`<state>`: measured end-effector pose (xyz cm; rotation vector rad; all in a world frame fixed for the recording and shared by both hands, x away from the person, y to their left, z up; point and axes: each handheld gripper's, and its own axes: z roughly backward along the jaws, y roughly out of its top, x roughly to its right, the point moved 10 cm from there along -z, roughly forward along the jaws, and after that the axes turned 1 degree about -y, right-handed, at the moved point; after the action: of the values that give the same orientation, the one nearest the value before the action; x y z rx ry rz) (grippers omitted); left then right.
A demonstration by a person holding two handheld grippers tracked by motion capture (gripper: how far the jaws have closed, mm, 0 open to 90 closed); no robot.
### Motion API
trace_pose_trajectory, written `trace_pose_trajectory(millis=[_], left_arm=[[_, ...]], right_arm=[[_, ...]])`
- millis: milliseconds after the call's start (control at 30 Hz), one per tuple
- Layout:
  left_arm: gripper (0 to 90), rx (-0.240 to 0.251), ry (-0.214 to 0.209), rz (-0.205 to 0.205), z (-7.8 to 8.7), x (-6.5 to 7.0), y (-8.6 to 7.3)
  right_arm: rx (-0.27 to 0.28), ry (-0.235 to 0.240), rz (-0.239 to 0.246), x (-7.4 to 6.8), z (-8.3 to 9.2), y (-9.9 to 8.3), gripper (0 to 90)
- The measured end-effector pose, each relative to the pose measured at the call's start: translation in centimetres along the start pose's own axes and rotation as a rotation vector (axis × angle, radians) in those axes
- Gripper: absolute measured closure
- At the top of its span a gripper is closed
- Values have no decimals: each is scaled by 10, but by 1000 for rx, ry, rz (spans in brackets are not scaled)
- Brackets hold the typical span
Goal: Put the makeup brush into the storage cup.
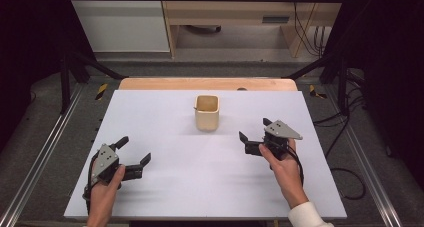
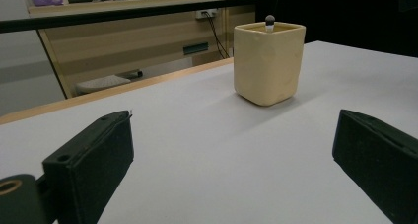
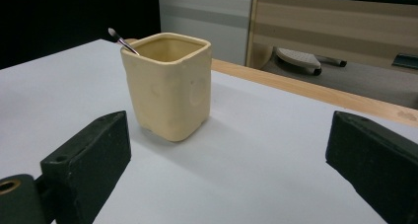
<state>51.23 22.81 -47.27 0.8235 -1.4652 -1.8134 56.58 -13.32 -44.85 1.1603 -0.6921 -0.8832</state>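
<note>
A cream square cup (image 1: 207, 113) stands upright near the middle back of the white table (image 1: 165, 187). A thin stick with a dark tip (image 3: 121, 41) leans out of its rim; that tip (image 2: 269, 21) pokes above the cup (image 2: 267, 62) in the left gripper view. My left gripper (image 1: 134, 151) rests at the front left, open and empty, jaws pointing toward the cup. My right gripper (image 1: 254, 129) sits right of the cup (image 3: 167, 84), open and empty, a short way from it.
A wooden strip (image 1: 207, 83) runs along the table's far edge. Behind it stand a wooden desk (image 1: 250, 12) with cables and a white panel (image 1: 120, 19). Metal rails (image 1: 42, 147) flank the table on both sides.
</note>
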Motion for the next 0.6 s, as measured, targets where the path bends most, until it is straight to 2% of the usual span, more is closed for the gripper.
trace_pose_trajectory(millis=[600], left_arm=[[19, 5, -2, 0, 1, -1, 0]], right_arm=[[7, -35, -13, 21, 18, -14, 30]])
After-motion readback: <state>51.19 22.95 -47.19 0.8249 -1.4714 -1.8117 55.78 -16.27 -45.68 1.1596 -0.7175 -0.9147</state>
